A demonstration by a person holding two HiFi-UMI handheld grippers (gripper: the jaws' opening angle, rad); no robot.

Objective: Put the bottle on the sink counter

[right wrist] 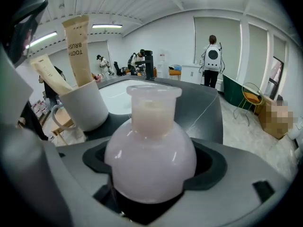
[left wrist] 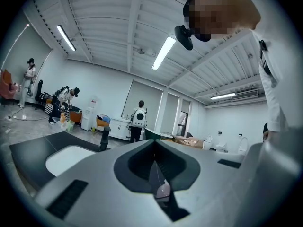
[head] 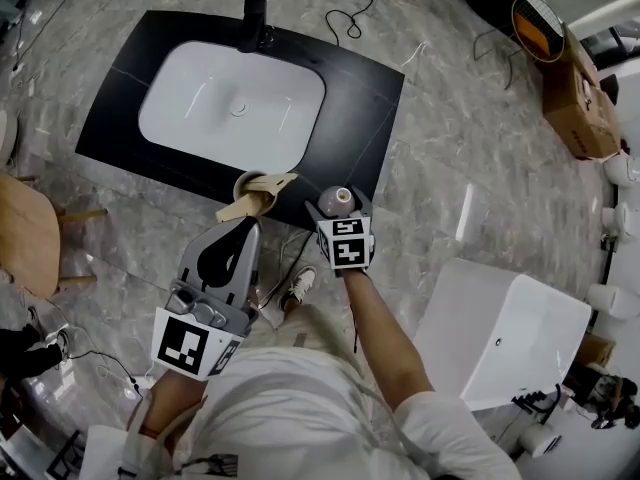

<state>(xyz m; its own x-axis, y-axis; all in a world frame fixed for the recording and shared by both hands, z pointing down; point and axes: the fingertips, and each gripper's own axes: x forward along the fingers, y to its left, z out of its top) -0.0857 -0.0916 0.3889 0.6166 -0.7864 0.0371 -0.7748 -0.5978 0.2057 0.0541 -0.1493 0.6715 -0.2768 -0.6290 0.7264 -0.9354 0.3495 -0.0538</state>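
Right gripper (head: 338, 206) has its jaws clamped on the round belly of a pale pink bottle (right wrist: 150, 155), neck pointing up. Left gripper (left wrist: 155, 167) is pinched fully together, just a thin seam between the jaws and nothing in there.

The head view puts the bottle at the front edge of the black sink counter (head: 350, 98), just beside a white cup (head: 243, 180), but can't really tell from any view if its base is touching the counter. The left gripper sits off the counter, on the near side of the cup.

The right gripper view is the only one where the print is readable: one of the tan cartons (right wrist: 78, 48) sticking out of the cup says "TOOTH BRUSH". From above they're just beige sticks. The head view is also the only one giving the whole layout: white basin (head: 230, 103), dark faucet (head: 255, 16) at the far edge, a cardboard box (head: 580, 98) well off on the marble floor. The left gripper view mostly catches the ceiling lights and people standing way back.
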